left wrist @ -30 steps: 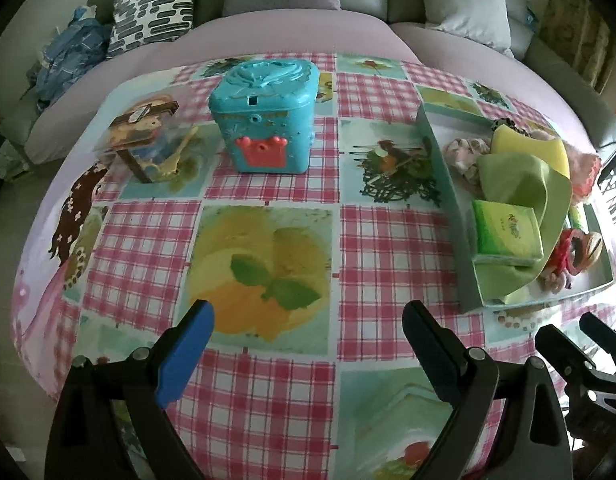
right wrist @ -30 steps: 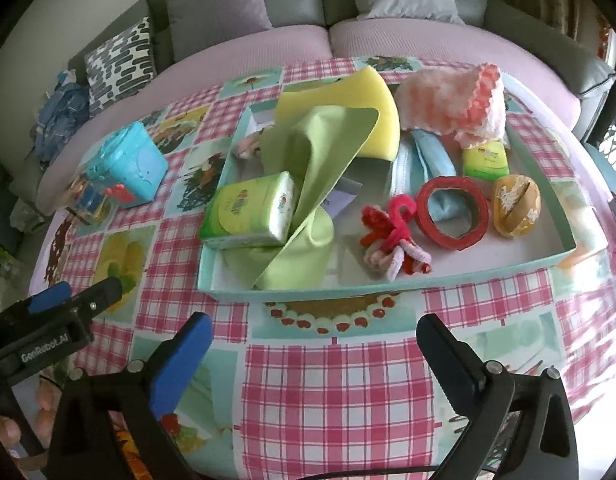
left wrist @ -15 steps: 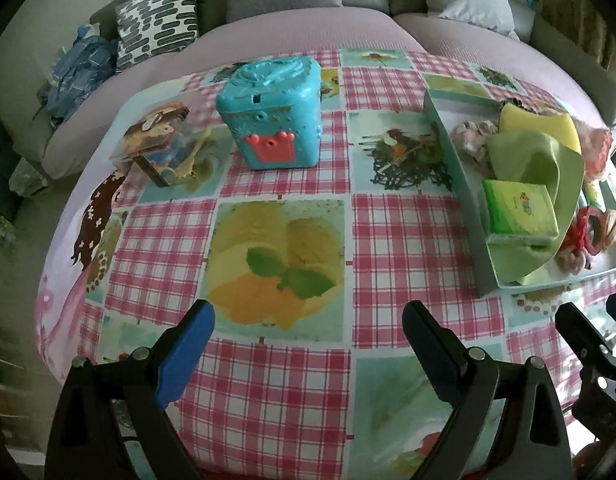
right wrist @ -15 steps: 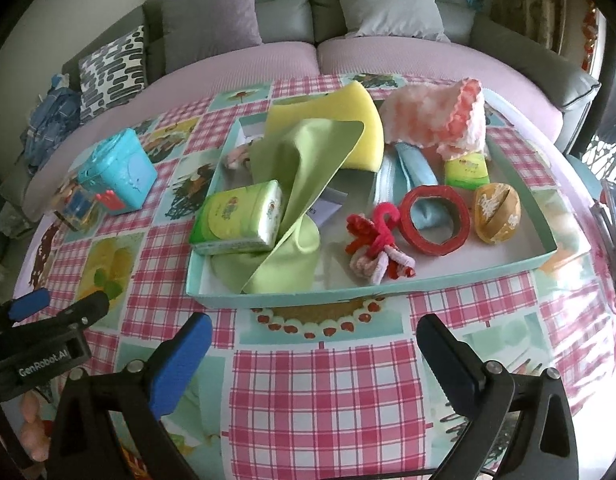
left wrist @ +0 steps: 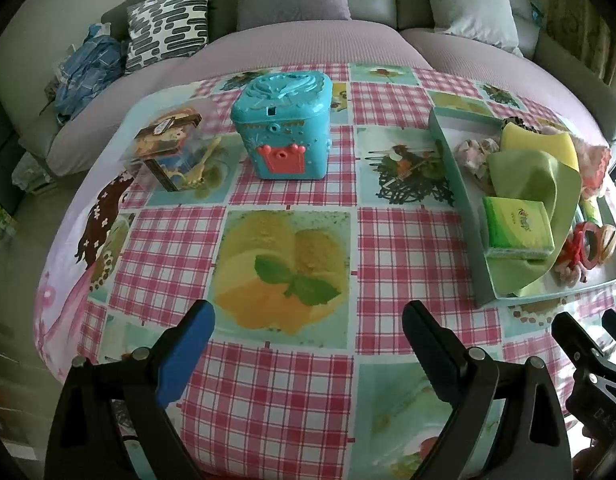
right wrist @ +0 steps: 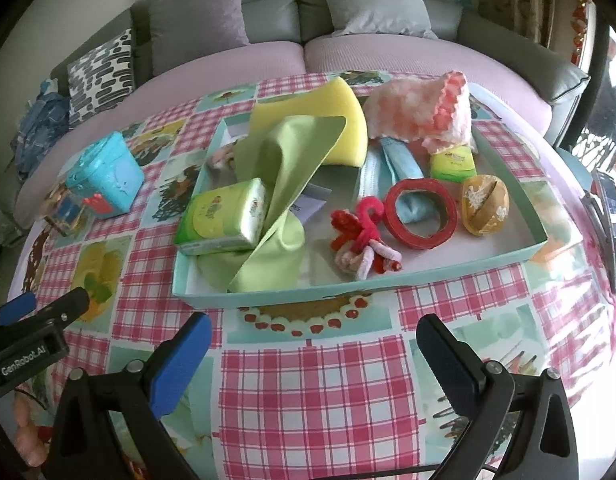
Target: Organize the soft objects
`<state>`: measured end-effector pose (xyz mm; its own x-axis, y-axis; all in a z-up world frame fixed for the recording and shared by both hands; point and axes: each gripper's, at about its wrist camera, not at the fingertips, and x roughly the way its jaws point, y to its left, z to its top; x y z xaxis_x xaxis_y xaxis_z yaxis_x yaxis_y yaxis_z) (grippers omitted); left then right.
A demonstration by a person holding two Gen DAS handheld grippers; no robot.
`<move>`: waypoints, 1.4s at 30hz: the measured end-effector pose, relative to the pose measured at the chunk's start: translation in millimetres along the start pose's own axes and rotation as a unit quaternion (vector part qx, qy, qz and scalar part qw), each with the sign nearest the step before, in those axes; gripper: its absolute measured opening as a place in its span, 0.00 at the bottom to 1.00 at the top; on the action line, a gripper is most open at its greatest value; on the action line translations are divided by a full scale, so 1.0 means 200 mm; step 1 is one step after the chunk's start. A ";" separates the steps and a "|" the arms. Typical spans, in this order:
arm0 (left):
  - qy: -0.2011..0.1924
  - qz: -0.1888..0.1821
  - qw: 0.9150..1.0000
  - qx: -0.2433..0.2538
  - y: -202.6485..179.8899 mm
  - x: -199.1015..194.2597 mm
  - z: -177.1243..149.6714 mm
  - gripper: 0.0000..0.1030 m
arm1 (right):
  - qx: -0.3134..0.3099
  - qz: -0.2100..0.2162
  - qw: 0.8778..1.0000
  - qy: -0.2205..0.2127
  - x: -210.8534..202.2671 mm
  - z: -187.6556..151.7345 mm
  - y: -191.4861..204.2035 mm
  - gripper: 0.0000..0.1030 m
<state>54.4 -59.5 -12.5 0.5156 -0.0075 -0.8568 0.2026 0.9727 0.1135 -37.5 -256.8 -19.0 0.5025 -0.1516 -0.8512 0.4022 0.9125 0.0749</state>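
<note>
Pink-checked oilcloth covers the bench [right wrist: 308,392], and on it we see a shallow teal tray [right wrist: 347,286] holding the soft things. At its near left corner a green tissue pack [right wrist: 224,216] lies on a folded light-green cloth [right wrist: 284,168], whose upper flap leans against a yellow sponge [right wrist: 331,124] standing behind it. A pink fluffy cloth [right wrist: 419,110] rests at the far right of the tray, partly over the rim. Below it sit a small yellow-green packet [right wrist: 453,164], a blue face mask [right wrist: 399,160], a red ring [right wrist: 421,212] and a yellow-brown fortune-cookie-shaped toy [right wrist: 483,210]. A tangle of red and pink pipe cleaners [right wrist: 361,240] lies just left of the ring, touching it.

Our right tool [right wrist: 313,356] hangs above the bench in front of the tray, jaws spread wide with nothing between them. Our left tool [left wrist: 308,344] is likewise spread wide and empty, over the yellow fruit picture on the cloth, well left of the tray [left wrist: 459,200].

Beyond the left tool a turquoise plastic box [left wrist: 286,136] with a coral clasp stands upright on the bench, and just left of it is a clear box [left wrist: 170,156] with a brown lid. A grey sofa [right wrist: 268,0] with cushions curves behind the bench.
</note>
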 end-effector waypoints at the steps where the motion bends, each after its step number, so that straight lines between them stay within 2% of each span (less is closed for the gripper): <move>1: 0.000 0.000 1.000 0.000 0.00 0.00 0.00 0.92 | 0.000 0.000 1.000 0.001 0.00 0.00 0.00 1.00; 42: -0.003 0.008 1.000 -0.001 0.00 0.00 -0.01 0.92 | 0.002 -0.014 1.000 0.000 -0.01 0.00 0.00 1.00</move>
<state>53.0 -59.1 -12.2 0.5242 0.0074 -0.8515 0.1926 0.9730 0.1271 -39.0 -257.1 -17.8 0.4911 -0.1776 -0.8528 0.4189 0.9065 0.0525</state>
